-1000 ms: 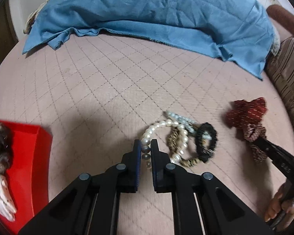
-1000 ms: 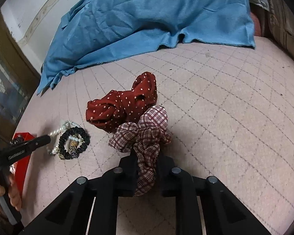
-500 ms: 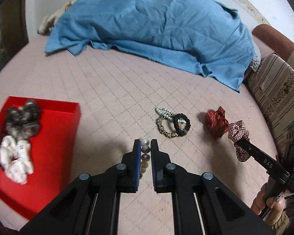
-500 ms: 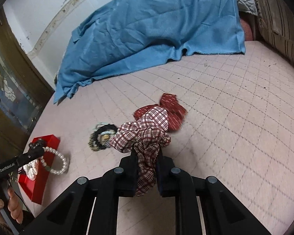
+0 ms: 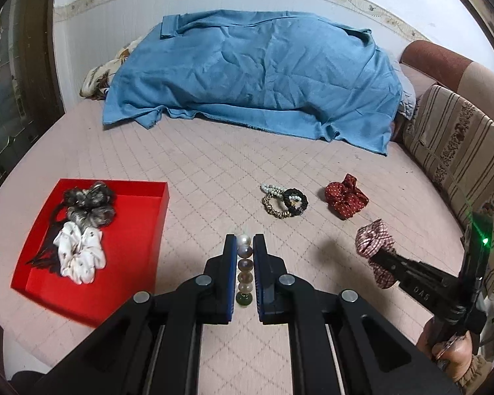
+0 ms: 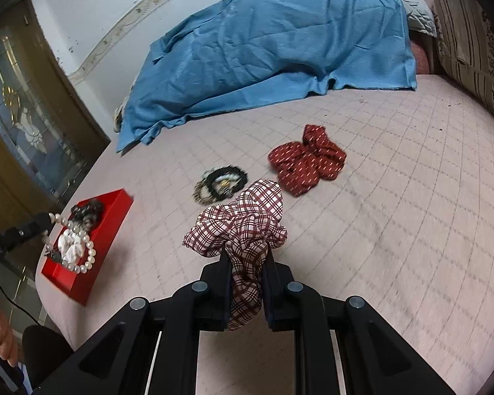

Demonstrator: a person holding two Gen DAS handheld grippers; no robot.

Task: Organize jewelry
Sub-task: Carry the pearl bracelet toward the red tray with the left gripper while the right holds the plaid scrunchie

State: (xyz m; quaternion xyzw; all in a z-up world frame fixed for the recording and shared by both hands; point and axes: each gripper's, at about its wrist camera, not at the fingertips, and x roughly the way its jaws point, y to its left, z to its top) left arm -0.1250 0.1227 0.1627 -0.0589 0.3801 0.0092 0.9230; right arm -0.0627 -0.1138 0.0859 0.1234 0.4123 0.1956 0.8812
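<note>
Your left gripper (image 5: 245, 247) is clamped on the pearl bracelet (image 5: 244, 265), and your right gripper (image 6: 247, 263) pinches the plaid scrunchie (image 6: 240, 227), both lifted off the bed (image 5: 214, 171). Carry each over the red tray (image 5: 138, 247) and let go low, so the beads don't bounce out. Two scrunchies already fill its far side; the dotted scrunchie (image 5: 345, 196) and small bracelets (image 5: 285, 200) lie well clear.

Pearl bracelet (image 5: 244, 271): only a short run of beads seen between left gripper (image 5: 244, 247) fingers, rest hidden. Bracelet pile (image 6: 221, 184) smeared by motion blur, pieces indistinct. Bulk under blue cloth (image 5: 257, 75) concealed. Hand (image 5: 451, 357) on right gripper (image 5: 373, 250) cut at frame edge.
</note>
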